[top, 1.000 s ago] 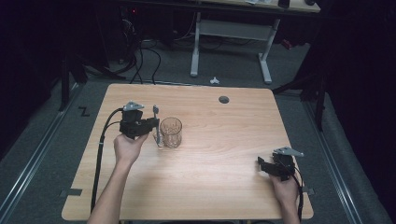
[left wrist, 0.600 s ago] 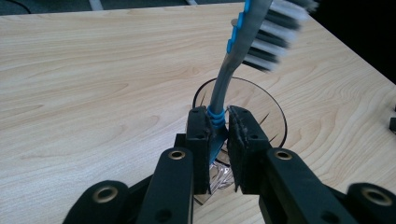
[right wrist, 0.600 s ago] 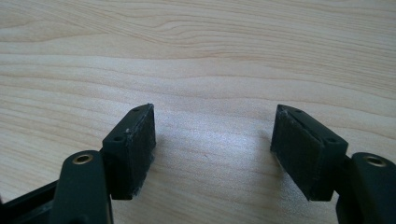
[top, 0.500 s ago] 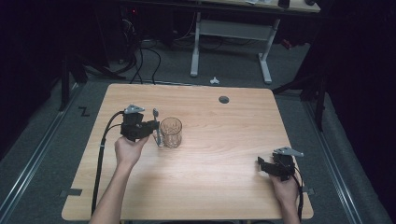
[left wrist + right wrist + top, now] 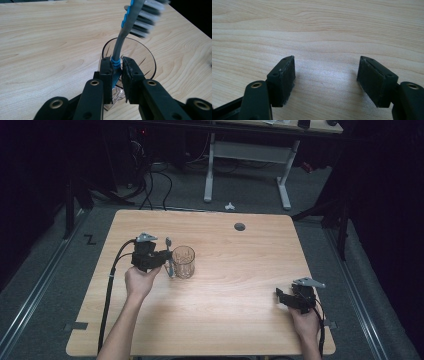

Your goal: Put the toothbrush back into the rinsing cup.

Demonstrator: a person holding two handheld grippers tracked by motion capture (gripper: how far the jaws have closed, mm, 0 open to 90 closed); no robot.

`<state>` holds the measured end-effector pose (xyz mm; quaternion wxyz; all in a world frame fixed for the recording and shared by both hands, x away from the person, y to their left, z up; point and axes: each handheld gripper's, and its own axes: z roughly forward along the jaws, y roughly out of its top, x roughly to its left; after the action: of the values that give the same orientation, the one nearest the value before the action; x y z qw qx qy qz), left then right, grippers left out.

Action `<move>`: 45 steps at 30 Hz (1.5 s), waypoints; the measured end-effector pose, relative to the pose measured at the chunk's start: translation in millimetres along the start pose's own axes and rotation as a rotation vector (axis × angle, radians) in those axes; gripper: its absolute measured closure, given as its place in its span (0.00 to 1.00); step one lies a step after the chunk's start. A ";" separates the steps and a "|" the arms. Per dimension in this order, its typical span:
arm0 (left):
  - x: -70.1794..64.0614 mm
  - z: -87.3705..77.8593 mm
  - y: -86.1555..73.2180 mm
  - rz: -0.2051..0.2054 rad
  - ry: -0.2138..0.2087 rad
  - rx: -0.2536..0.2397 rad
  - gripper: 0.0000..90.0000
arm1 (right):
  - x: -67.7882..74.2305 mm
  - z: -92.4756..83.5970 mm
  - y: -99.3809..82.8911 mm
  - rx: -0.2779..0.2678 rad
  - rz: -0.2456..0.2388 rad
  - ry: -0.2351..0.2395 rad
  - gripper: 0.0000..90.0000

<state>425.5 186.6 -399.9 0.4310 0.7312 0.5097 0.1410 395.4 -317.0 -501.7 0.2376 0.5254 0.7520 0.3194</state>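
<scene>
**Toothbrush clamped beside the glass, right claw idle**

While the person's right hand (image 5: 304,320) rests near the tabletop's (image 5: 235,270) near right corner, the right claw (image 5: 281,297) lies low on the wood with its jaws wide apart and nothing between them; the right gripper view shows bare wood grain between the two pads (image 5: 284,75). This claw sits well apart from the glass (image 5: 183,261), to the glass's right and nearer the person.

Left hand (image 5: 141,281) comes in from the near edge, to the left of the glass. It holds the left claw (image 5: 169,260), which points toward the glass and ends just beside it. The jaws are together on a toothbrush (image 5: 130,27), clamped on the blue-ribbed part of its grey handle. In the left gripper view the brush stands roughly upright, leaning slightly, bristle head up and blurred at the top edge, bristles facing right in that view. The handle's lower end sits at the near side of the glass; whether it is inside the rim or just outside it cannot be told.

The glass stands upright on the tabletop, left of centre, clear, with a cut pattern on its wall.

Beyond the glass, toward the far edge and to its right, a dark round cable hole (image 5: 240,226) sits in the wood.
</scene>
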 end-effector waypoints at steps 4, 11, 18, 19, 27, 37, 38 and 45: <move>0.4 0.3 -0.1 0.000 0.001 0.002 0.87 | 0.2 -0.1 0.0 0.001 0.002 0.000 0.34; 1.5 1.9 -4.0 -0.005 0.001 0.010 0.87 | 0.1 0.0 0.0 0.000 0.001 0.000 0.34; 3.2 2.0 -7.4 -0.012 -0.001 0.011 0.87 | 0.2 0.0 0.0 0.001 0.001 0.000 0.34; 3.2 1.8 -7.5 -0.011 -0.001 0.011 0.87 | 0.2 0.0 0.0 0.001 0.000 0.000 0.34; 3.9 1.2 -8.9 -0.015 -0.012 0.008 0.82 | 0.3 0.0 0.0 0.001 0.000 0.000 0.34; 1.7 -3.1 -10.2 0.000 0.031 -0.008 0.67 | 0.4 0.0 0.0 0.001 0.000 0.000 0.34; 1.7 -3.9 -10.1 0.000 0.035 -0.012 0.65 | 0.4 -0.1 0.0 0.001 0.000 0.000 0.34; 1.0 -9.4 -10.1 0.009 0.067 -0.022 0.57 | 0.4 0.0 0.0 0.001 0.000 0.000 0.34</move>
<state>413.6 193.1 -402.4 0.4210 0.7236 0.5190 0.1728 395.3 -316.6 -501.7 0.2374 0.5254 0.7523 0.3189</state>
